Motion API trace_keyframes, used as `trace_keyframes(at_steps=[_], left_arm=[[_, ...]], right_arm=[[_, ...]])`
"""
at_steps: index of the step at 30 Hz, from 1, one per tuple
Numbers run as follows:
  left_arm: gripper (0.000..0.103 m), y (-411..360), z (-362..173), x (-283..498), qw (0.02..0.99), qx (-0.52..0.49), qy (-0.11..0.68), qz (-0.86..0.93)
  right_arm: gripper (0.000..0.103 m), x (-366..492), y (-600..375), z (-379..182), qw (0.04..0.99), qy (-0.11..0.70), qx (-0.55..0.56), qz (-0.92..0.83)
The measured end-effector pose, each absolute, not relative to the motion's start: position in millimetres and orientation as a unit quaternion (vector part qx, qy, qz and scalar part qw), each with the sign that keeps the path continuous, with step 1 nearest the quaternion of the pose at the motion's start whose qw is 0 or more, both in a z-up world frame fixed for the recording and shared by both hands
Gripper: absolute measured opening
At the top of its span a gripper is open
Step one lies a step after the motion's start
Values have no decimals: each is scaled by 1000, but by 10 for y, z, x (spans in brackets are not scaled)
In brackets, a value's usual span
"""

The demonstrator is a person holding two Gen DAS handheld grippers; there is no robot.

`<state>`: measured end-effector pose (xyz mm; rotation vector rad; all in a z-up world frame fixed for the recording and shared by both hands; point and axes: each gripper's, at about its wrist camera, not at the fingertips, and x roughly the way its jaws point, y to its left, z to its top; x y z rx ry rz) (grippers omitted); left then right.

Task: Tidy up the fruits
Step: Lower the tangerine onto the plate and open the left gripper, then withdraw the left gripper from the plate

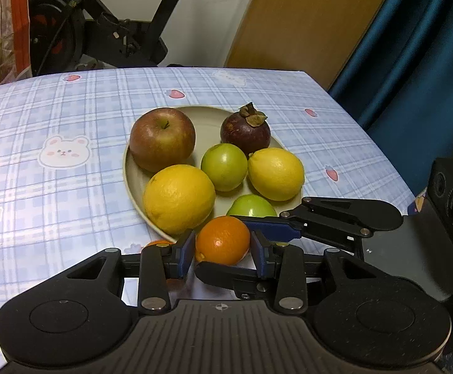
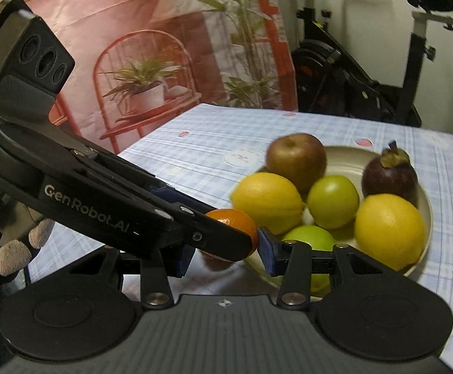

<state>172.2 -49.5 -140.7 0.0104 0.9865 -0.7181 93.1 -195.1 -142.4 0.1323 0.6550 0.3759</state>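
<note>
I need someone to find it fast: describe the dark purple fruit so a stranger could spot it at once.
Start at the checked tablecloth and find the pale round plate piled with fruit. On the plate's far right side sits the purple fruit, just behind a green one and a lemon. It is the only dark one, with a dry brownish leafy cap on top.

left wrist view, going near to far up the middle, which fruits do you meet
small orange between the left gripper pads → green fruit half hidden behind it → second green fruit → mangosteen at the far side of the plate
</note>
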Motion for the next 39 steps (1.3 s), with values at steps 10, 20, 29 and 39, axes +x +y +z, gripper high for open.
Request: trace_keyframes(at_steps=[10, 20, 29, 39], left_arm=[[65, -656, -1449, 1776, 826, 4, 465, -319], [75, -597, -1427, 1638, 851, 1, 452, -269], [76, -399, -1232, 1358, 892, 7, 402, -205], [83, 40, -974, 1045, 941, -13, 312, -128]], right_arm=[[45, 950, -2021, -1464, 941, 301, 50, 147], [61, 875, -1972, -1486, 951, 274, 36, 138], [82, 674, -1909, -1418, 962, 237, 36, 134], [98, 514, -2028, -1347, 971, 212, 71, 83]])
